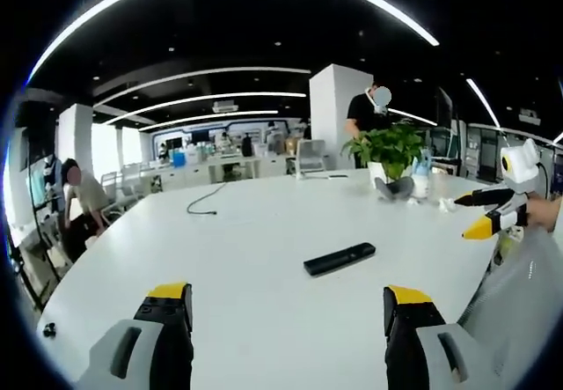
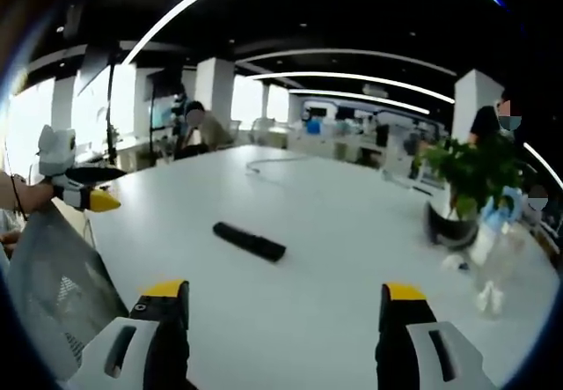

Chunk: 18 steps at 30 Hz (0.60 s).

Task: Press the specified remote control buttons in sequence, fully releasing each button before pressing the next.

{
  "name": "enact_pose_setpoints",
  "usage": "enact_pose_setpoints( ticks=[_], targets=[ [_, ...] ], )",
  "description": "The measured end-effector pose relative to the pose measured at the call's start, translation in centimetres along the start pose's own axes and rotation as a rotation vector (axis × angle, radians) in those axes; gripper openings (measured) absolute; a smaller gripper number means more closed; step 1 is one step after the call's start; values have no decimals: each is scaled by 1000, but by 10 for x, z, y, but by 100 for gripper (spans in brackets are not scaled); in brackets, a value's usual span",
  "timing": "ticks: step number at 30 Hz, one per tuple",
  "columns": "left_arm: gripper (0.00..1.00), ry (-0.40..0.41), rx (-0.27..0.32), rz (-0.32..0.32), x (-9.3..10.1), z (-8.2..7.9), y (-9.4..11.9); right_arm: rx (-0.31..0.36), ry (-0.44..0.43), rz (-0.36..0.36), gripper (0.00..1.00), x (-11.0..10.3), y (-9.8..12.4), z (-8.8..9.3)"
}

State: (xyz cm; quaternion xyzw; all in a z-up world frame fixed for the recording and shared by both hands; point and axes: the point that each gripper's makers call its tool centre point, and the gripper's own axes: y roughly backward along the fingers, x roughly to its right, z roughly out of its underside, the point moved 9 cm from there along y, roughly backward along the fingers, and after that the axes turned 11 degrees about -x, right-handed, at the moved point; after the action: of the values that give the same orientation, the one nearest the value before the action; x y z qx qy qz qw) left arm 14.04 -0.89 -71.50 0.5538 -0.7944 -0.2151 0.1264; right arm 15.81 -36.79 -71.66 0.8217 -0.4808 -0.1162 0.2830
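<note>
Looking along the left gripper (image 1: pixel 287 312) in the left gripper view, we see its two yellow-tipped jaws standing wide apart with nothing between them, above the near edge of the white table (image 1: pixel 246 231); just beyond them the black remote control (image 1: pixel 339 259) lies flat on the tabletop, well apart from both jaws; at the right edge the right gripper (image 1: pixel 482 214) comes into that view, held above the table's side, its yellow tips a little apart and empty; farther back a black cable (image 1: pixel 206 200) trails across the table, and a potted plant (image 1: pixel 387 152) stands near the far right beside a small bottle (image 1: pixel 420 179); a seated person (image 1: pixel 77 198) is at the far left, a standing person (image 1: pixel 365 113) behind the plant.

In the right gripper view we note that gripper's own jaws spread wide and empty over the table; the remote control lies ahead, left of centre; the left gripper shows at the left edge; the plant stands at the right.
</note>
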Motion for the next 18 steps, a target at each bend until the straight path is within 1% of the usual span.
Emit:
enact_pose_setpoints(
  ticks=[1,3,5,6,7,8,10,12,13,15,16,17,18],
  targets=[
    [94,0,-3,4,0,0,0,9,3,7,88,1,1,-1],
    [93,13,-19,39,3,1,-2,15,4,25,88,2,2,-2],
    [90,-3,-37,73,5,2,-3,14,-6,39,88,4,3,-1],
    [88,2,-45,89,6,2,-3,15,-10,48,88,5,4,-1],
    [88,35,-62,132,9,2,-4,18,-18,64,88,7,5,0],
    [88,48,-74,156,11,3,-5,19,-21,69,88,8,5,0],
    [88,59,-108,178,10,3,-7,19,-36,87,88,10,6,1],
    [88,86,-116,213,10,1,-9,17,-48,101,88,12,7,2],
    [88,120,-131,241,11,1,-11,17,-50,105,87,13,8,2],
    [86,150,-138,297,12,-2,-16,25,-52,111,87,14,9,2],
    [86,148,-176,335,13,-3,-20,30,-54,111,87,14,9,1],
    [86,129,-194,347,13,-4,-23,31,-55,110,87,14,9,1],
    [86,85,-212,358,13,-5,-28,22,-54,110,86,14,8,2]
  ],
)
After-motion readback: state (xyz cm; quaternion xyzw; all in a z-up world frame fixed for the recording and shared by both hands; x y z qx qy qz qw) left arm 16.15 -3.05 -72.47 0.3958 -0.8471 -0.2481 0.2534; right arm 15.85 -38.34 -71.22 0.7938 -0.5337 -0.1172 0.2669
